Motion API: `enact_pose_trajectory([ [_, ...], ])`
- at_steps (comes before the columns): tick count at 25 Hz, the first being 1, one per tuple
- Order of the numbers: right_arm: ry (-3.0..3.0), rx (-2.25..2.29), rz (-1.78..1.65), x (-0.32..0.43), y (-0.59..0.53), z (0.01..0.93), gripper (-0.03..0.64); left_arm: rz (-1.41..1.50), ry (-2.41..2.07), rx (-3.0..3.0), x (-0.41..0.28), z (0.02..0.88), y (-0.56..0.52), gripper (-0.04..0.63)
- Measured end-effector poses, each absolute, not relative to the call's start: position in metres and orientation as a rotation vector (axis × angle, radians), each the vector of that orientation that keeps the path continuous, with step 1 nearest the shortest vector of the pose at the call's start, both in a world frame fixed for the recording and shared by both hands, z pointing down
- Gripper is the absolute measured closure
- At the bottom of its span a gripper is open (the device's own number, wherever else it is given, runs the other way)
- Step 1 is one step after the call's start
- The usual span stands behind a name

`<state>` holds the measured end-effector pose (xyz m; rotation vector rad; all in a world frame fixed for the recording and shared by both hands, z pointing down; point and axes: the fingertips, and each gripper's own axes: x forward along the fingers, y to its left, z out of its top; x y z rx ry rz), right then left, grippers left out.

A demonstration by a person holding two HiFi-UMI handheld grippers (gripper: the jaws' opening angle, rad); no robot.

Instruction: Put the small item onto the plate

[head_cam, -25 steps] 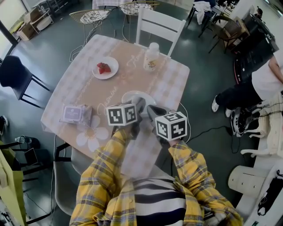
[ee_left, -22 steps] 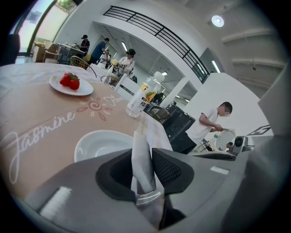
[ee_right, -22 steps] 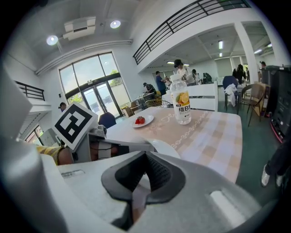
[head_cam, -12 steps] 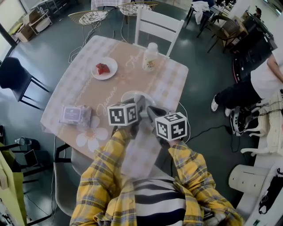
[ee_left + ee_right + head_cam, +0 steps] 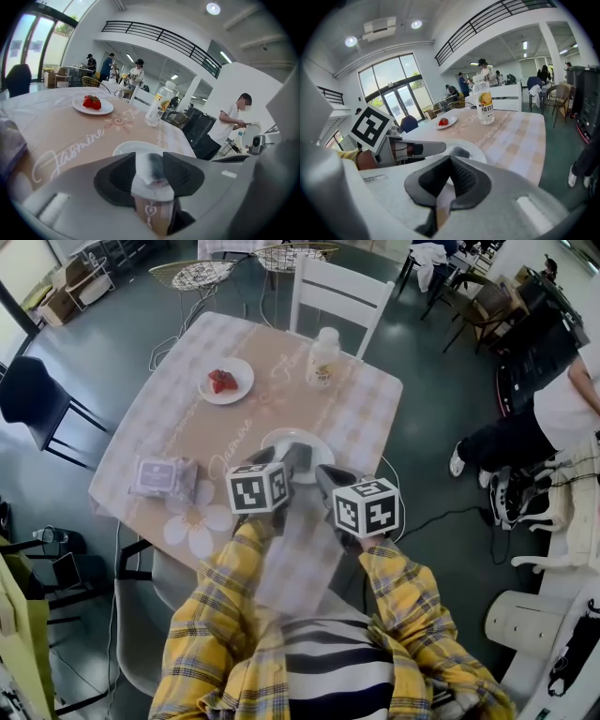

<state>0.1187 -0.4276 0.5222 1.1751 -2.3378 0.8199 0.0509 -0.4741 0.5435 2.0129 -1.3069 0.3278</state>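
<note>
A small dark grey item (image 5: pixel 153 165) lies on the white plate (image 5: pixel 123 149) near the table's front. My left gripper (image 5: pixel 149 158) reaches over that plate and its jaws are opening. The item shows in the gap between the pads (image 5: pixel 117 176), which do not press on it. In the head view the left gripper (image 5: pixel 294 457) covers the item on the plate (image 5: pixel 274 440). From the right gripper view the item (image 5: pixel 460 152) sits on the plate (image 5: pixel 480 153), beside the left gripper's fingers (image 5: pixel 423 149). My right gripper (image 5: pixel 449 165) hangs just right of it, shut and empty.
A second plate (image 5: pixel 225 382) with strawberries sits at the far left of the table (image 5: pixel 178 432), and a bottle (image 5: pixel 323 356) stands at the far edge. A tissue pack (image 5: pixel 161 477) lies near left. A white chair (image 5: pixel 336 294) stands behind; a person sits at right.
Both grippers have stayed over the near plate's front edge, with only a slight shift of the view. The near plate shows a little more.
</note>
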Motion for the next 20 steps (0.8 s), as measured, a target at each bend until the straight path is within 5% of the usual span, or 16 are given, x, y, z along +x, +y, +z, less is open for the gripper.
enact_pose_trajectory([
  [3,-2.342,1.174,0.821,0.117,-0.423,0.522,0.617,0.258,-1.344,2.04,0.045,0.53,-0.465,0.592],
  [20,-2.349,1.242,0.79,0.123,-0.346,0.508,0.617,0.162,-1.215,2.11,0.047,0.51,-0.336,0.595],
])
